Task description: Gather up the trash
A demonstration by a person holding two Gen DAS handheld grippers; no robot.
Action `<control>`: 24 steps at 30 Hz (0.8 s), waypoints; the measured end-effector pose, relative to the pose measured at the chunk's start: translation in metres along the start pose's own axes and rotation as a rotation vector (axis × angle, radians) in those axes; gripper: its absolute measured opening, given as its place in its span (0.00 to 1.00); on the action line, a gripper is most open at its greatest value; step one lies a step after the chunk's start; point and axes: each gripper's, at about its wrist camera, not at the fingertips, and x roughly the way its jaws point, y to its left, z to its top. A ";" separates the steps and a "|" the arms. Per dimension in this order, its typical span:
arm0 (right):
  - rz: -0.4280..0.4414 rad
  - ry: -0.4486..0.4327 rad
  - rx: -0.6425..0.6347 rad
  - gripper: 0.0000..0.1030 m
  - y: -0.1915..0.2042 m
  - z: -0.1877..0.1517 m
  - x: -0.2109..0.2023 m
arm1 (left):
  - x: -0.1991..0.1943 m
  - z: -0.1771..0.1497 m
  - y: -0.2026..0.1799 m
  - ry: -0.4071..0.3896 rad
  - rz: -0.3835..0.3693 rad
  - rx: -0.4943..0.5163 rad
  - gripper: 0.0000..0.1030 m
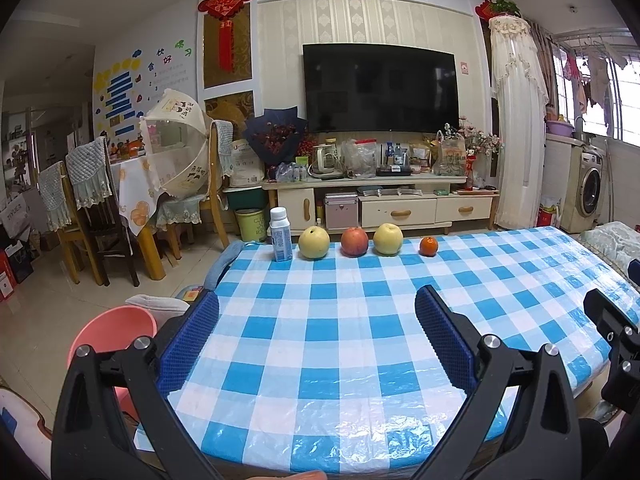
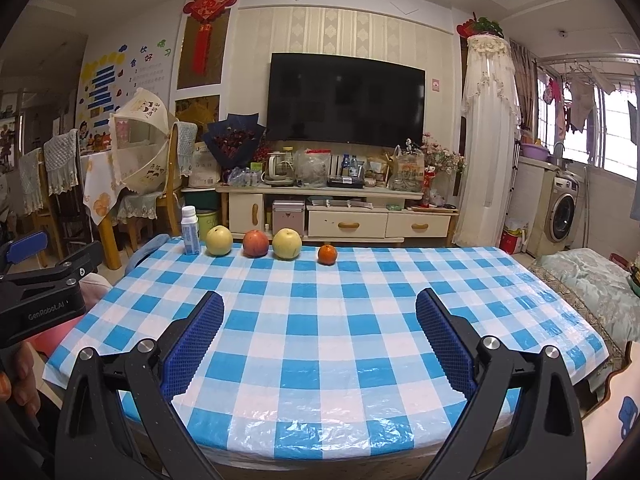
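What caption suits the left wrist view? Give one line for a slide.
Open left gripper faces a bottle and four fruits lined along the checked table's far edge.

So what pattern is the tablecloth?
Blue and white checks on the tablecloth, clearest in the right wrist view.

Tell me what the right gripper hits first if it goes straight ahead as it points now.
Open and empty, the right gripper faces bare checked tablecloth. Farther on, roughly in line, sits the orange; depth is uncertain.
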 end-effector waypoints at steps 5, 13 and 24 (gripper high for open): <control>0.008 0.002 -0.009 0.94 0.003 -0.005 0.011 | 0.011 -0.002 0.000 0.010 0.012 -0.002 0.96; 0.031 0.030 -0.005 0.94 0.007 -0.011 0.037 | 0.034 -0.006 -0.004 0.042 0.032 0.020 0.96; 0.038 0.077 -0.011 0.94 0.009 -0.019 0.079 | 0.068 -0.010 -0.008 0.062 0.041 0.031 0.96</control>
